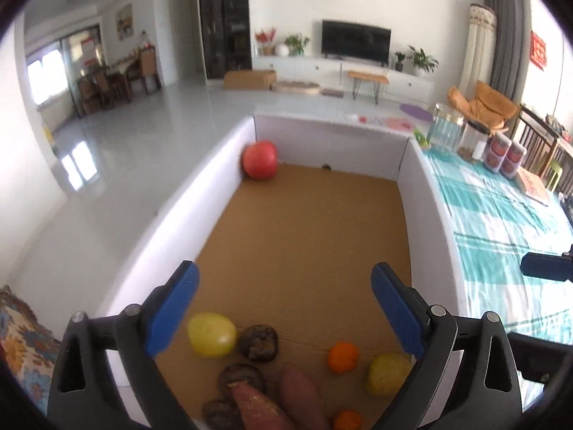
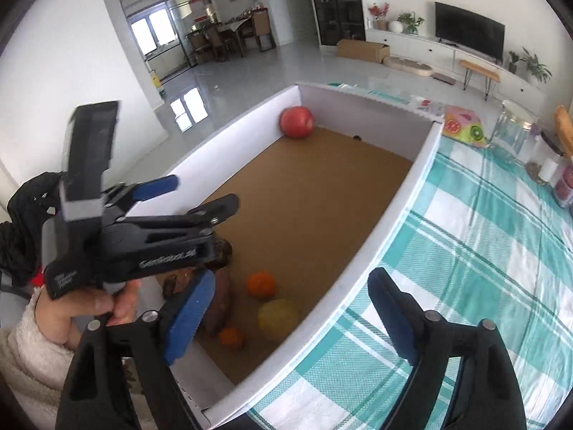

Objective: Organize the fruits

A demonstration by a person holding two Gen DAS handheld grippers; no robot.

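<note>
Two grippers, both spread wide w/ nothing held: my left gripper (image 1: 284, 308) hangs over the white-walled box (image 1: 426, 193), my right gripper (image 2: 290, 317) straddles its near wall above the checked cloth (image 2: 483, 251). Red apple (image 1: 260, 159) sits alone in far corner; sweet potatoes (image 1: 304, 397), yellow fruit (image 1: 212, 335), orange (image 1: 343, 357) cluster at near end.

A home living room: television (image 1: 355, 40), houseplants (image 1: 422, 58), dining chairs (image 1: 107, 82), checked tablecloth (image 1: 501, 222).

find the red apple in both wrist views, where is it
Left wrist: red apple upper centre-left, in the box's far left corner.
Right wrist: red apple upper centre, same corner.
Shared landmark: the white-walled cardboard box.
</note>
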